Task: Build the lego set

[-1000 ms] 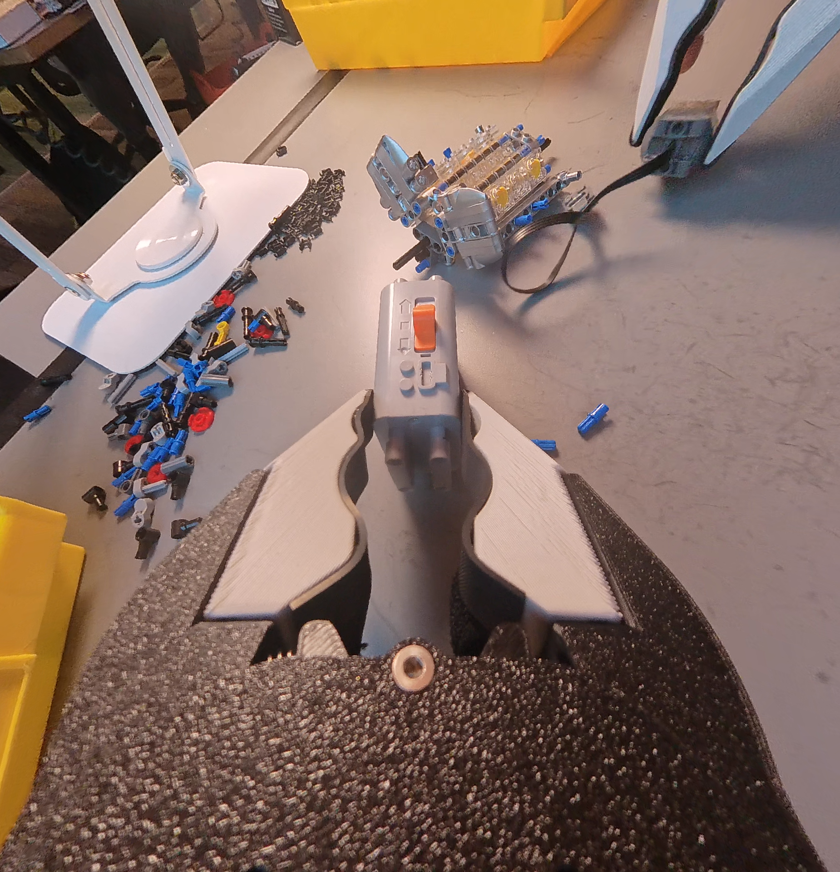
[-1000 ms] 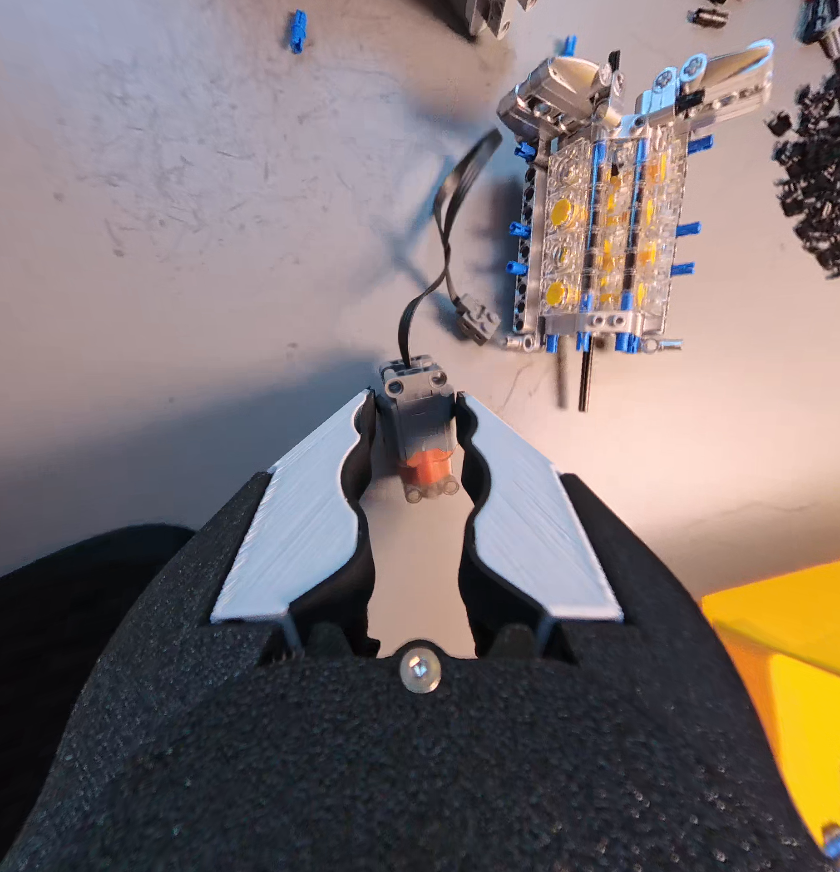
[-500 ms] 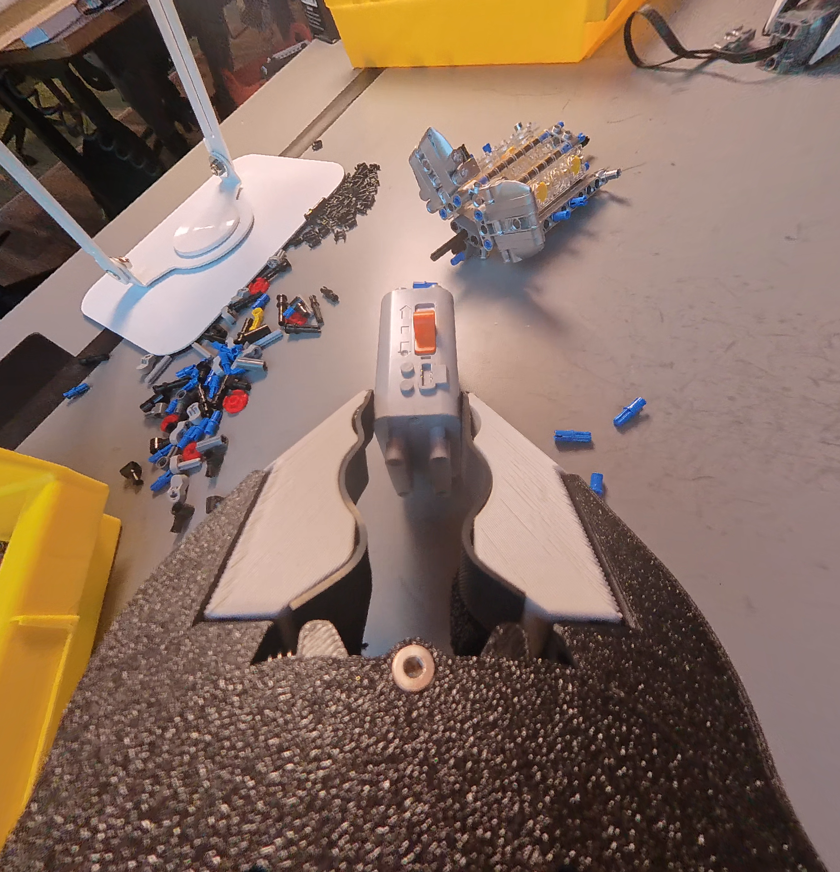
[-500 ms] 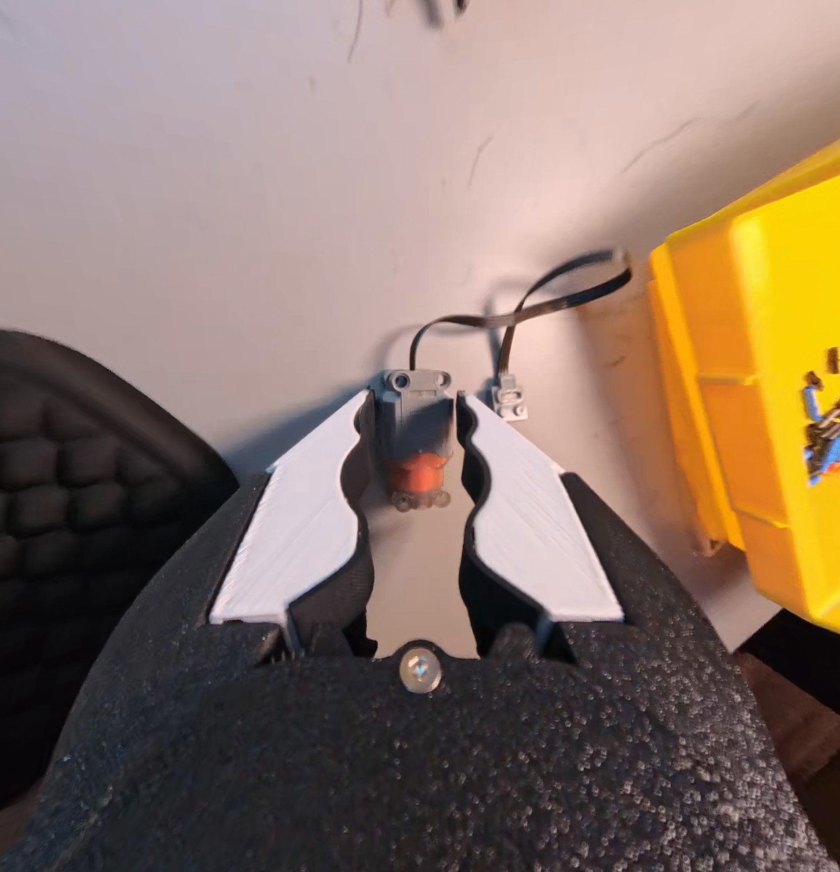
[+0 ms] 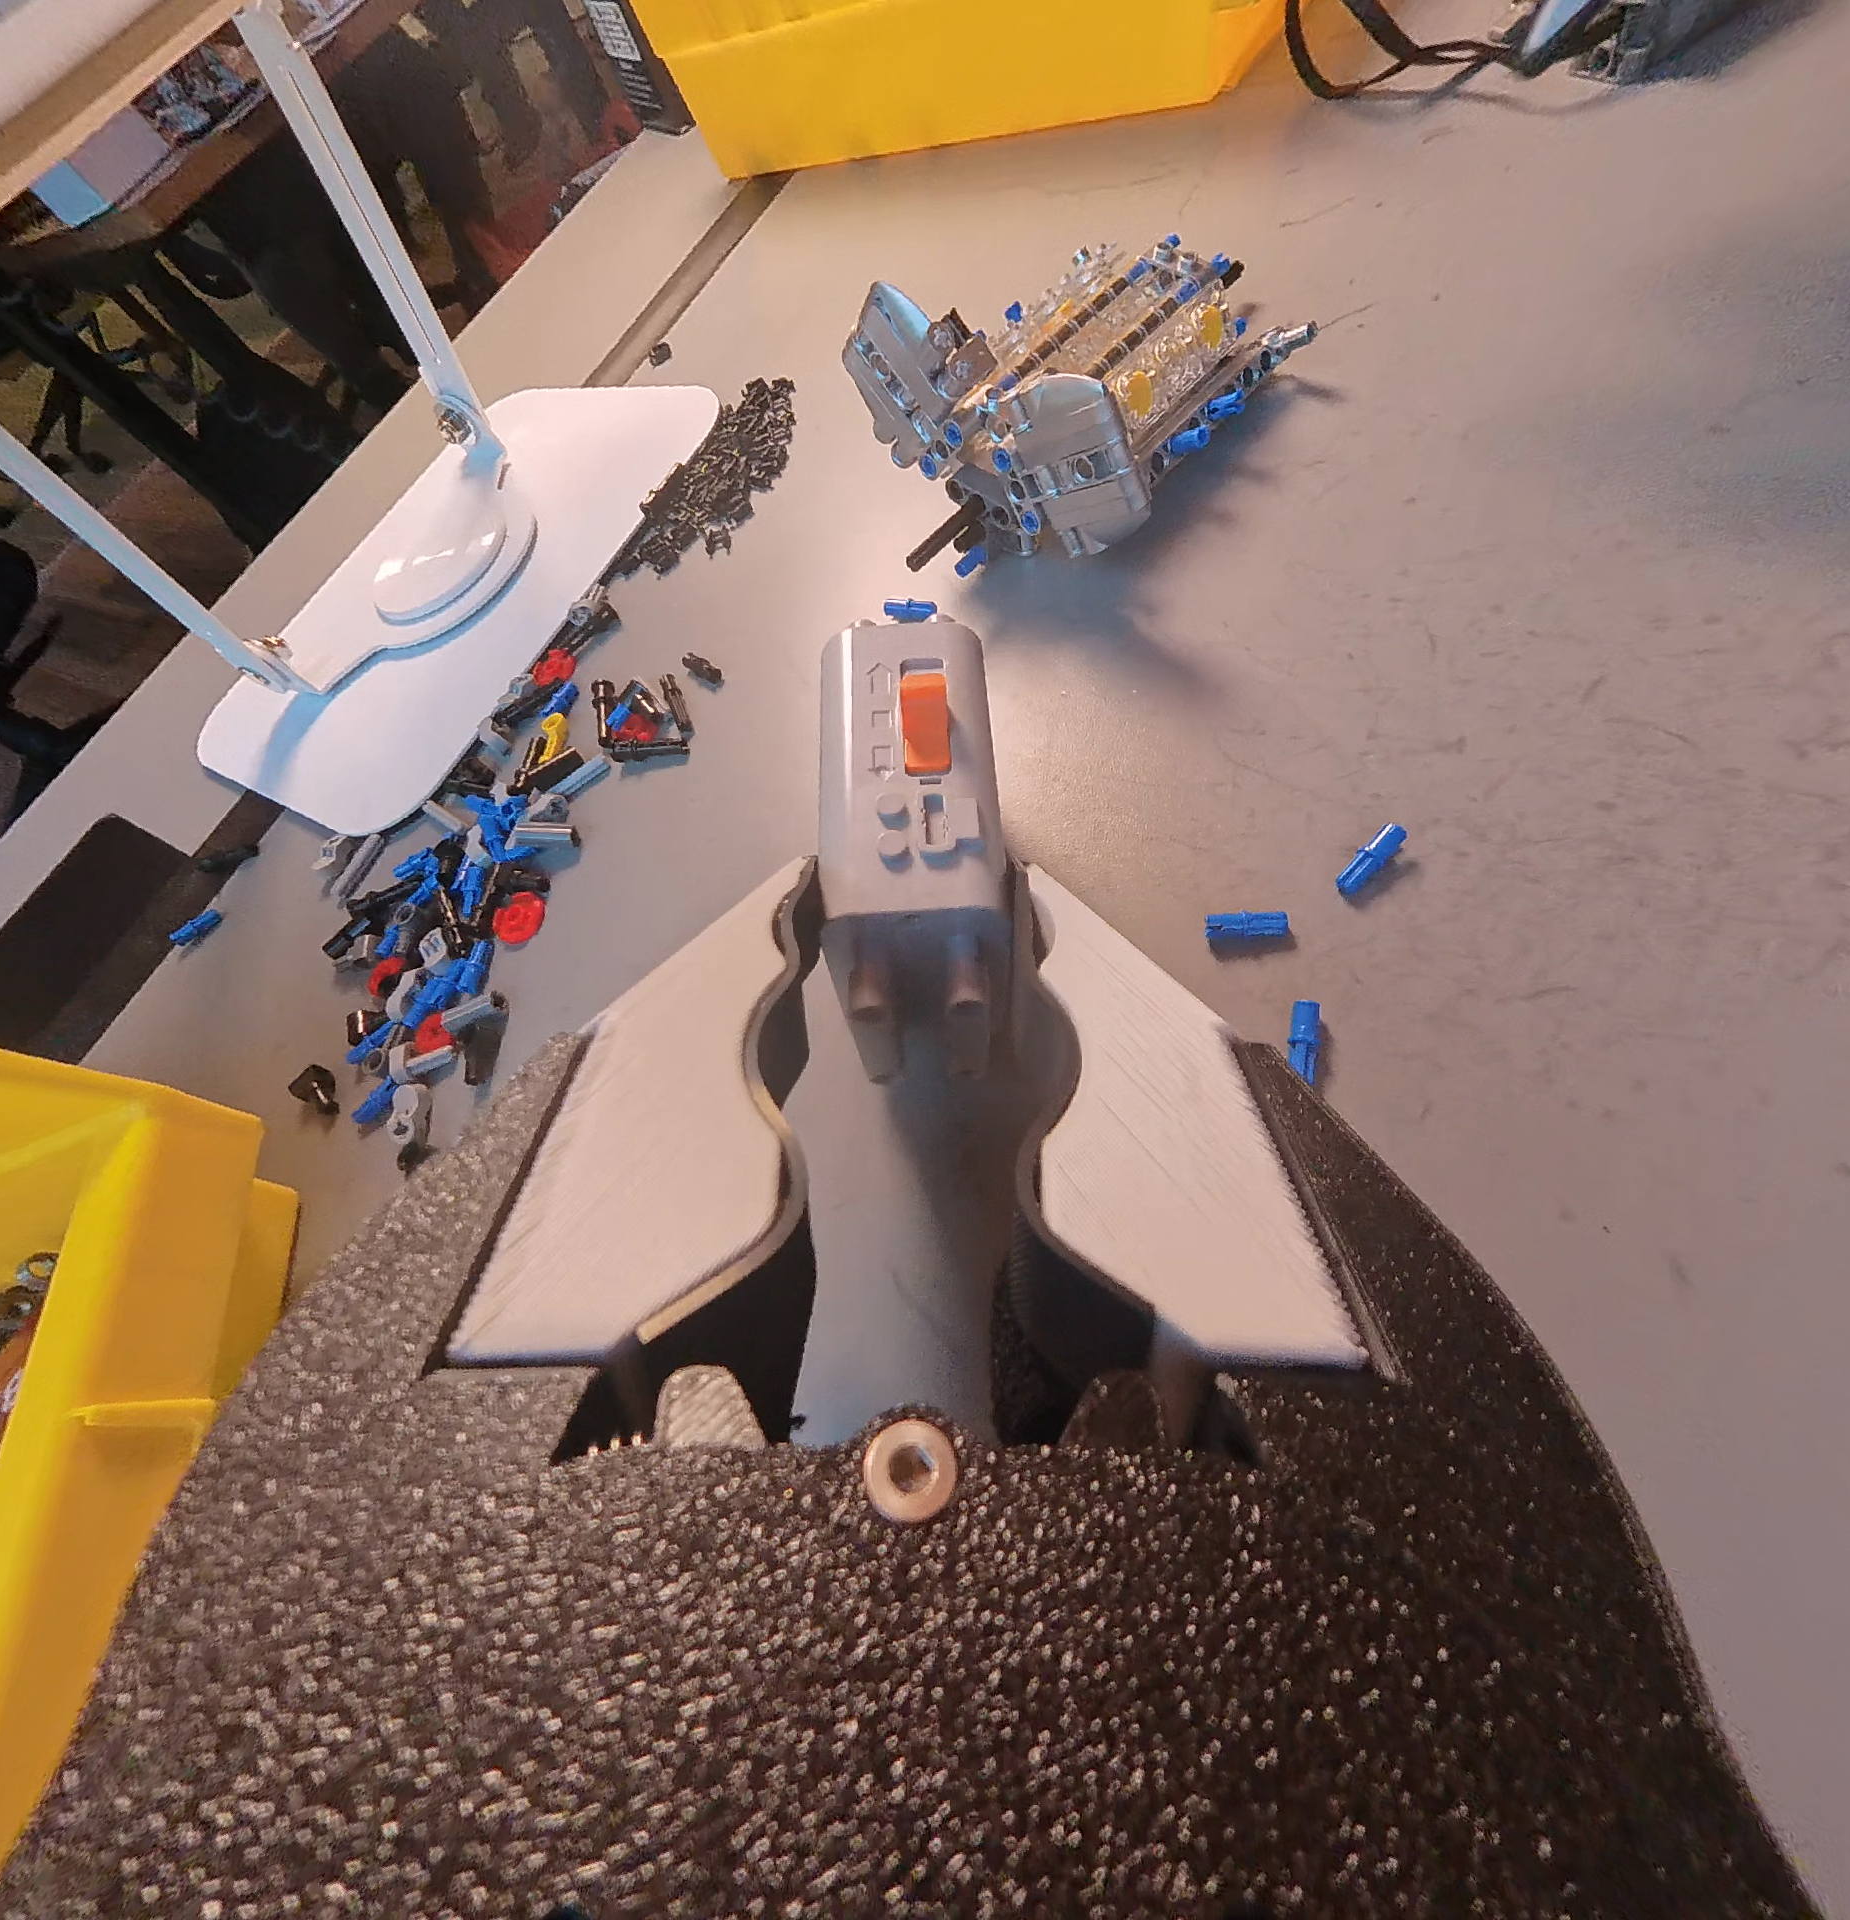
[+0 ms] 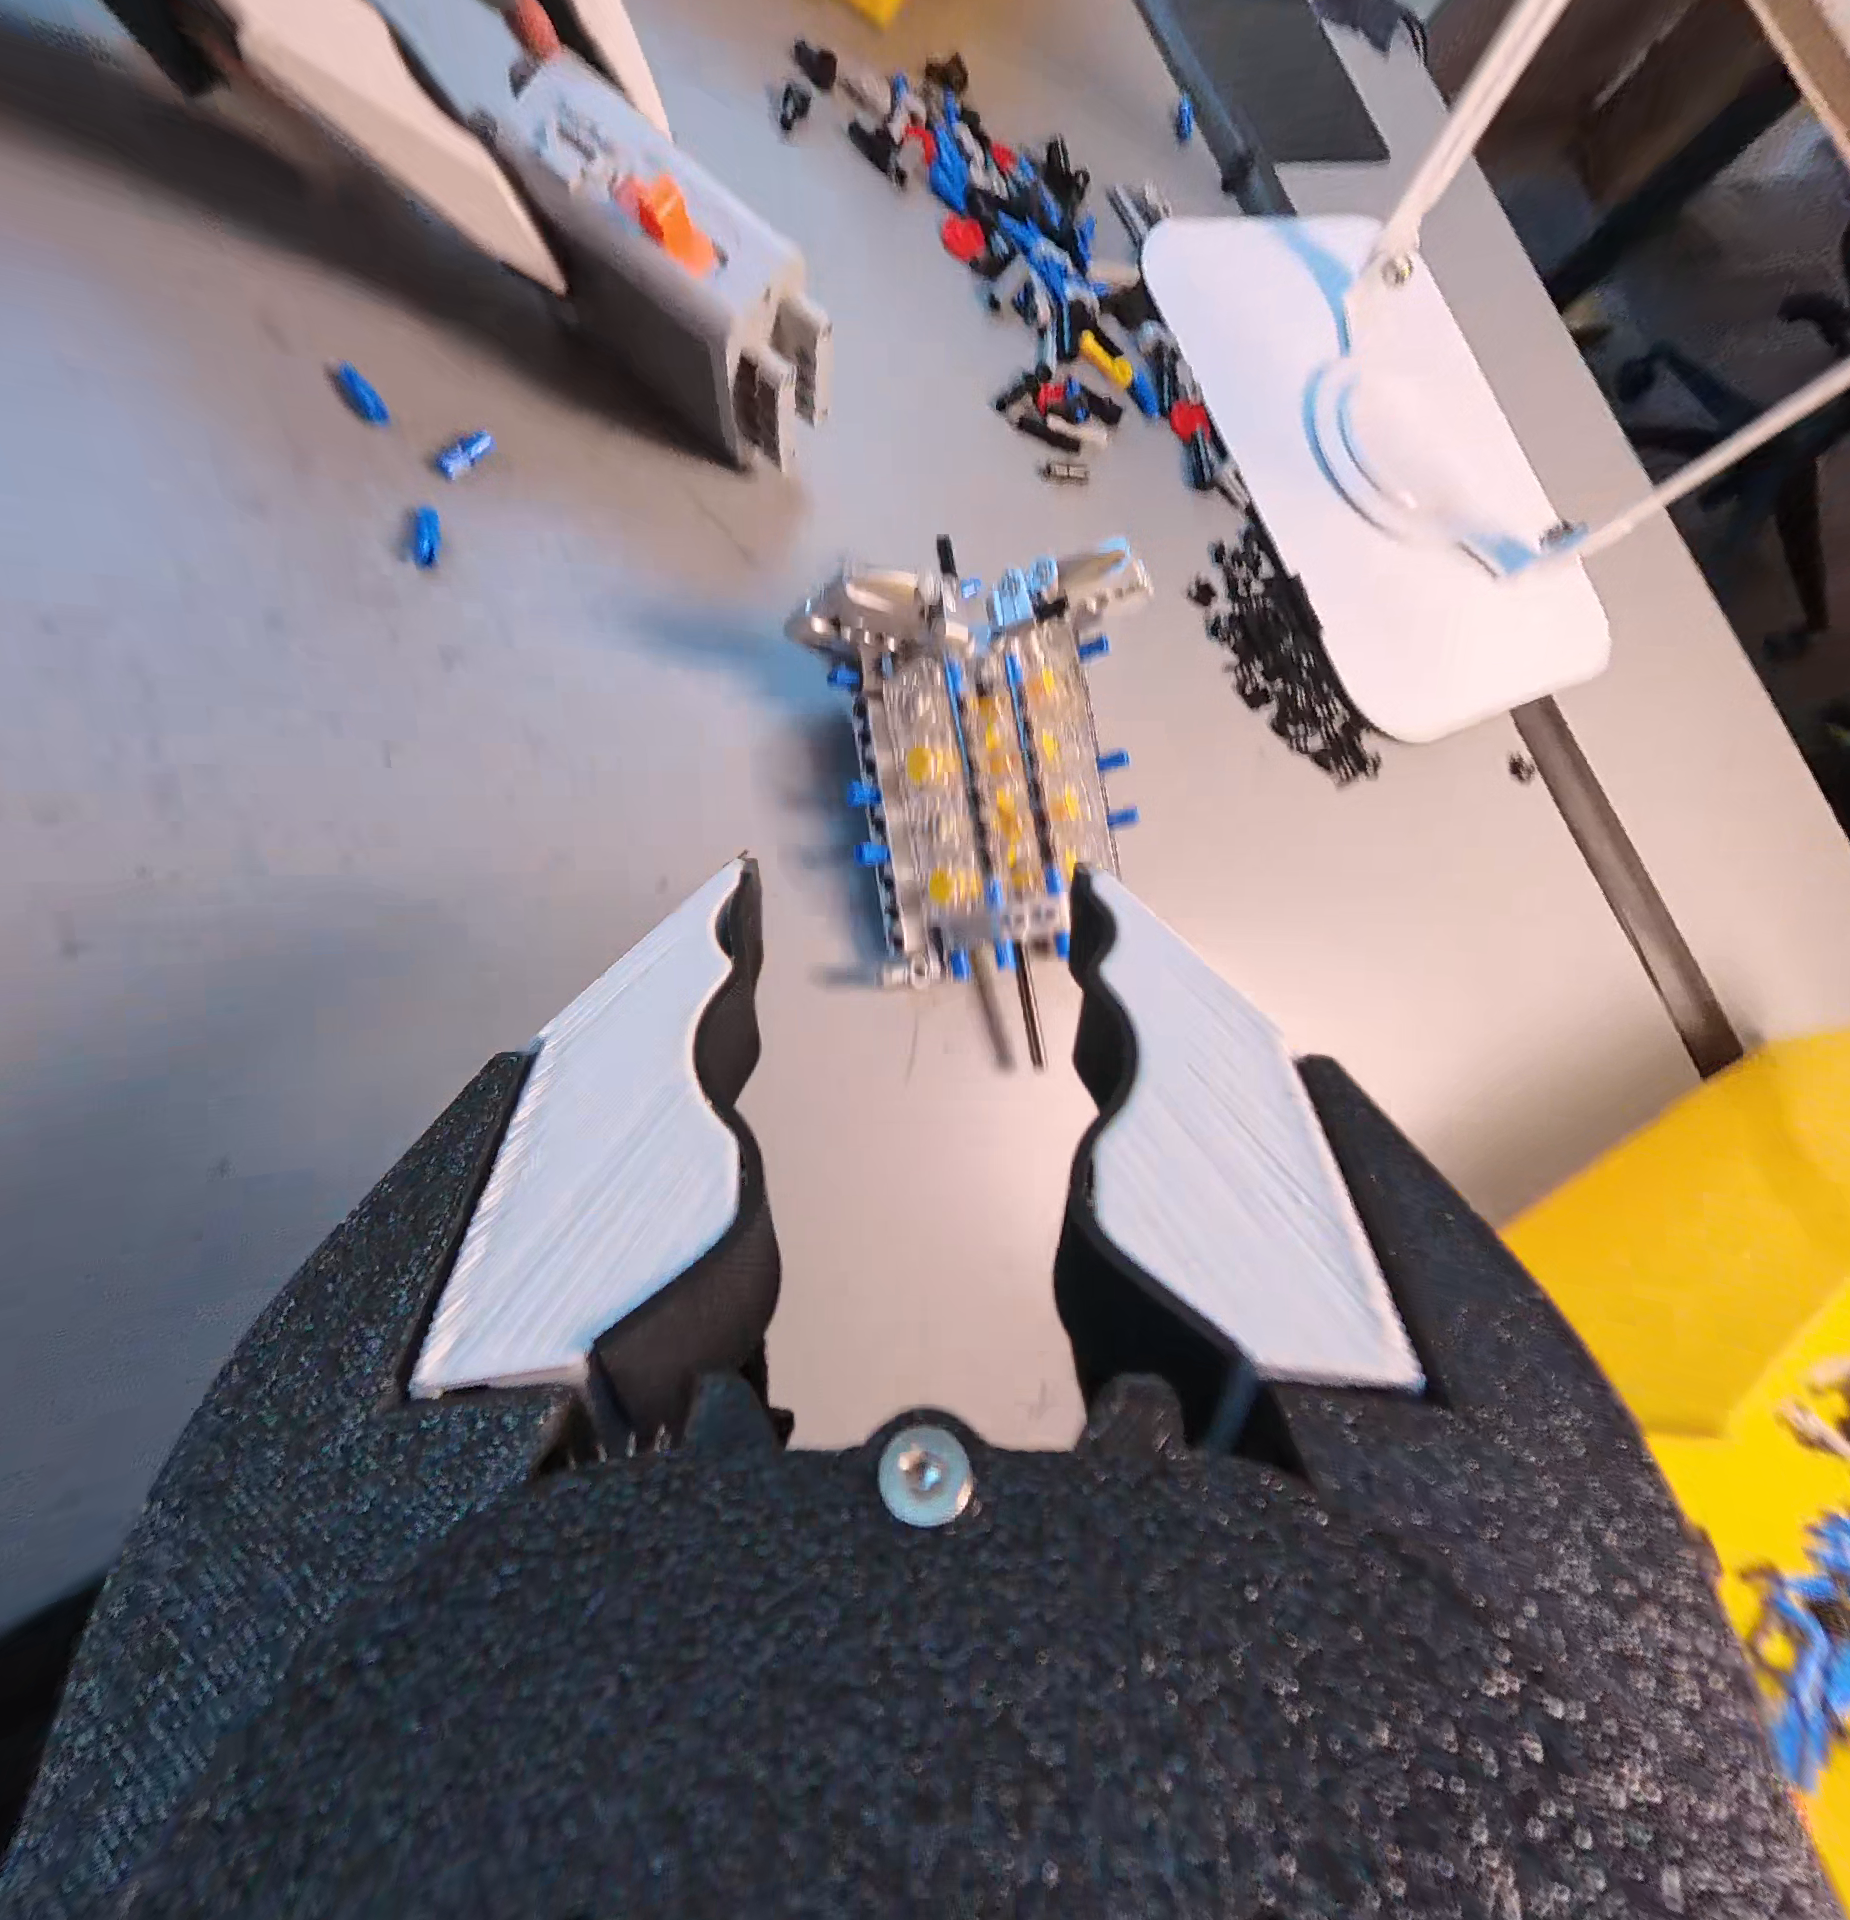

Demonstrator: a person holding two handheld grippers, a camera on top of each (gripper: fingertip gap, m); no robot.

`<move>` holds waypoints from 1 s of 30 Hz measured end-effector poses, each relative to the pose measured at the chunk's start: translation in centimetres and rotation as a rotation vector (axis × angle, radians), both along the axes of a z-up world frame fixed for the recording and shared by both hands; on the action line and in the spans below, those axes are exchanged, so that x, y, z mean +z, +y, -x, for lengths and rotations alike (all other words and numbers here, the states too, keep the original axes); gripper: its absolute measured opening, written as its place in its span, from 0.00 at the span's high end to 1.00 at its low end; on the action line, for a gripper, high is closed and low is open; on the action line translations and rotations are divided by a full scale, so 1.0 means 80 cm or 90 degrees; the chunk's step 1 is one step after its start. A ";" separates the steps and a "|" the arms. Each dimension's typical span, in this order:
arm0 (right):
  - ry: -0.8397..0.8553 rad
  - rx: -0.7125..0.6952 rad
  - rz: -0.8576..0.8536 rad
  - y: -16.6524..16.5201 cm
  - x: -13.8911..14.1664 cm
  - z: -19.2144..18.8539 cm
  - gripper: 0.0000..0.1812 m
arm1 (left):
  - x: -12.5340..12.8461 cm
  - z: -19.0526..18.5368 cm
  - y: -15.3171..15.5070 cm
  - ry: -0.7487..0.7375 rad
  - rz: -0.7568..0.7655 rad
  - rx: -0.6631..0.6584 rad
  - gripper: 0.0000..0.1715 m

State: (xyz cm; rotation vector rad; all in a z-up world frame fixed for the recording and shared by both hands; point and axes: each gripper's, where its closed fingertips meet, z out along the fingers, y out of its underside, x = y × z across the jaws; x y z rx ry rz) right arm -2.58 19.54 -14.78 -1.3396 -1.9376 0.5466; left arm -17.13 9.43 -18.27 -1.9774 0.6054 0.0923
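Engine block (image 6: 988, 790) sits dead ahead of right gripper (image 6: 910, 883), long axis in line with its fingers, jaws wide and empty. Left gripper (image 5: 916, 914) (farther off) clamps grey battery box (image 5: 905, 800).

My right gripper (image 6: 910, 883) hangs with fingers spread and empty above the near end of the brick engine model (image 6: 978, 774), which lies on the grey table (image 6: 277, 810) beside the white lamp base (image 6: 1357, 457).
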 end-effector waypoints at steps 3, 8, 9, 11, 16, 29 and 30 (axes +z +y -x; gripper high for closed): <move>0.033 0.018 0.022 -0.007 -0.004 0.046 0.65 | -0.003 -0.005 -0.005 0.056 -0.017 -0.039 0.80; 0.085 0.152 0.032 -0.077 -0.004 0.112 0.69 | -0.004 -0.011 -0.010 0.139 -0.044 -0.084 0.80; 0.082 0.173 0.007 -0.087 -0.010 0.123 0.69 | -0.004 -0.012 -0.010 0.149 -0.047 -0.090 0.80; 0.068 0.208 -0.061 -0.102 -0.025 0.142 0.69 | -0.005 -0.014 -0.010 0.162 -0.052 -0.099 0.80; 0.075 0.230 -0.210 -0.105 -0.047 0.167 0.77 | -0.005 -0.014 -0.012 0.168 -0.053 -0.102 0.80; 0.100 0.204 -0.323 -0.091 -0.049 0.154 0.81 | 0.017 0.014 -0.007 -0.067 -0.026 -0.008 0.75; 0.098 0.216 -0.332 -0.093 -0.051 0.152 0.81 | 0.016 0.013 -0.008 -0.067 -0.019 -0.010 0.74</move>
